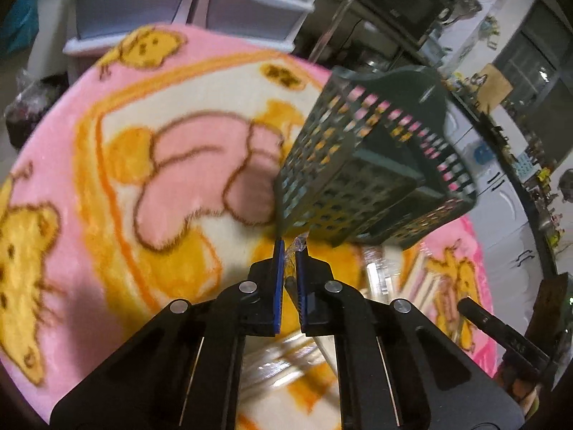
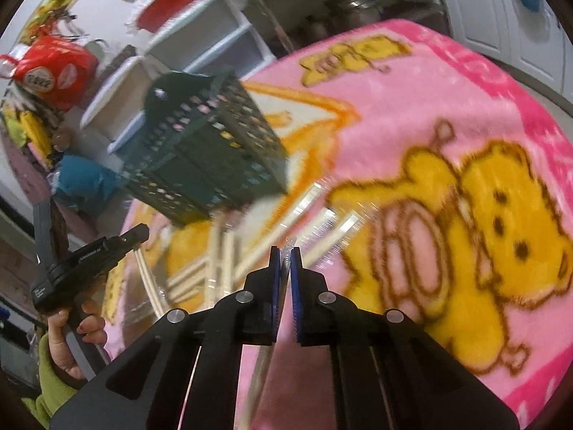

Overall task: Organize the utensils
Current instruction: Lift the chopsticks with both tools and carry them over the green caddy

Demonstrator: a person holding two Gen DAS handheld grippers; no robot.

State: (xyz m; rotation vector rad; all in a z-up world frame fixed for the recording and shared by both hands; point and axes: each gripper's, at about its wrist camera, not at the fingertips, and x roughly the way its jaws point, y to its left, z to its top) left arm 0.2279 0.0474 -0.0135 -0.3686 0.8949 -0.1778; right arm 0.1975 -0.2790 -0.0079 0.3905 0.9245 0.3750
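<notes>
The largest risk is judged to lie with the dark green perforated basket (image 1: 372, 165), which is seen tilted on the pink cartoon-print blanket (image 1: 107, 165), its open mouth turned toward the grippers; on so soft a surface it could be tipped further or pushed away if a utensil is driven against its rim, and the item would then be dropped beside it. A second risk is noted in the pile of clear-wrapped chopsticks (image 2: 250, 251) lying loose on the blanket just before the basket: the wrappers are glossy and crinkled, so a neighbouring packet could be dragged up with the held one, or the held one could slide out of a thin pinch. The left gripper (image 1: 290, 251) is seen with its jaws closed together on a sliver of clear wrapper at the tips; the right gripper (image 2: 285, 254) is likewise closed on a strip of clear wrapper. Whether the chopsticks themselves are caught, or only film, cannot be told, and tearing of film is a smaller hazard. Both grippers are pointed steeply downward at the blanket, side by side, near the basket. In the right wrist view the left device is seen held in a hand (image 2: 68, 337) with a green sleeve.
</notes>
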